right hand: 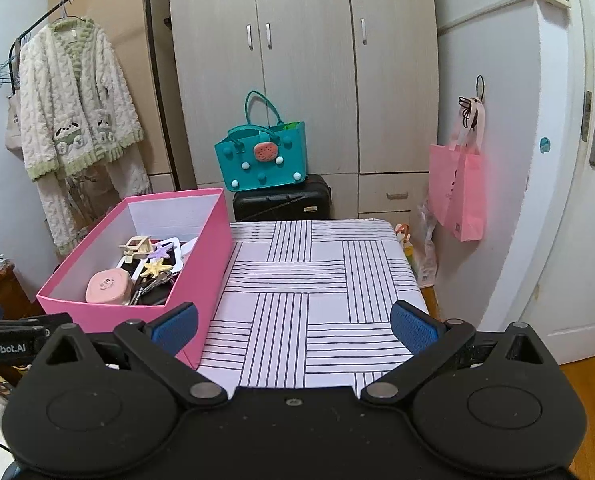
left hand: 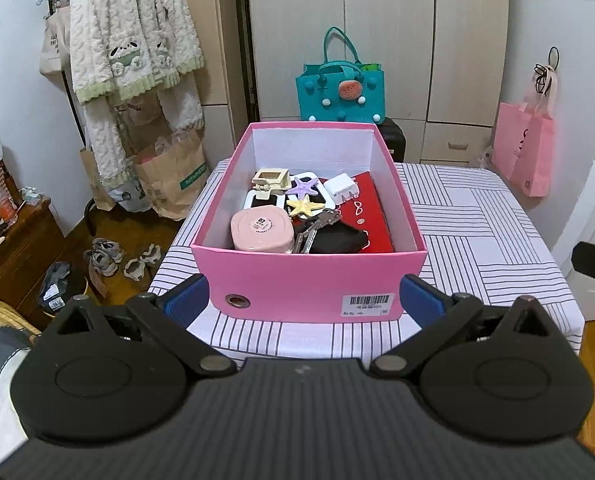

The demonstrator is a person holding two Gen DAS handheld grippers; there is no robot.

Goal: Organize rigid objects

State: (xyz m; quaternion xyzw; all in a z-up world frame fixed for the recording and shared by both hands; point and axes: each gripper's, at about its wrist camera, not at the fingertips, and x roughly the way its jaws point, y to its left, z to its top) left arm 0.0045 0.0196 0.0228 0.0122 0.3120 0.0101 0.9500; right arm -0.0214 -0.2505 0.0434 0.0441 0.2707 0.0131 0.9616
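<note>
A pink box (left hand: 309,284) (right hand: 201,264) stands on the striped table (left hand: 477,240) (right hand: 317,292). Inside it lie a round pink case (left hand: 259,229) (right hand: 109,286), yellow (left hand: 304,205) and purple (left hand: 303,186) starfish clips, a beige claw clip (left hand: 269,179), a white charger (left hand: 340,191), keys (left hand: 317,226), a red booklet (left hand: 367,216) and a black pouch (left hand: 339,242). My left gripper (left hand: 304,300) is open just in front of the box's near wall, holding nothing. My right gripper (right hand: 295,326) is open and holds nothing, over the table to the right of the box.
Behind the table a teal felt bag (right hand: 263,158) sits on a black suitcase (right hand: 283,200) in front of the wardrobe (right hand: 305,60). A pink bag (right hand: 457,188) hangs on the right wall. A clothes rack with a fluffy robe (right hand: 77,120) stands at the left.
</note>
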